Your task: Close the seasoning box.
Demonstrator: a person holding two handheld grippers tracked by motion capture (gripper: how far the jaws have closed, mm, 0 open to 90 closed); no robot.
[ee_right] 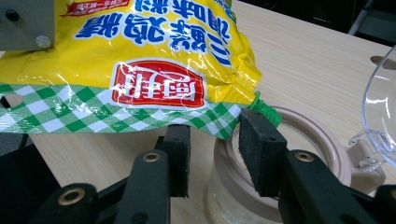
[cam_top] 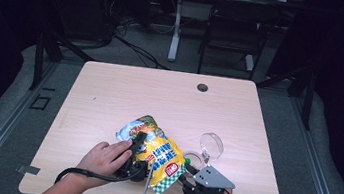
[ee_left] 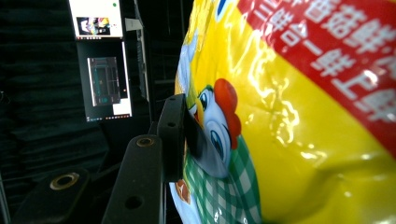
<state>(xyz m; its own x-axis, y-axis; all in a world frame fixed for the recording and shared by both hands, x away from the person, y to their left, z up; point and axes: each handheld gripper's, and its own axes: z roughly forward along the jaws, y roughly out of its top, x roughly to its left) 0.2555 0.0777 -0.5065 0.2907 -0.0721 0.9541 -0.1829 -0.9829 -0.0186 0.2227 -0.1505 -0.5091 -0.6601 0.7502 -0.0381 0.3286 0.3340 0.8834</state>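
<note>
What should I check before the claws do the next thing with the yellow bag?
1. Left claw grips the bag: ok.
2. Right claw pinches the bag's green corner: not ok; jaws stand apart and the corner only brushes one pad.
3. Lid of the jar flipped open: ok.
4. Bag corner near the jar's mouth: ok.
5. Bag already torn open: cannot tell.

Left gripper's (ee_left: 187, 140) far side behind bag (ee_left: 289, 121)
</note>
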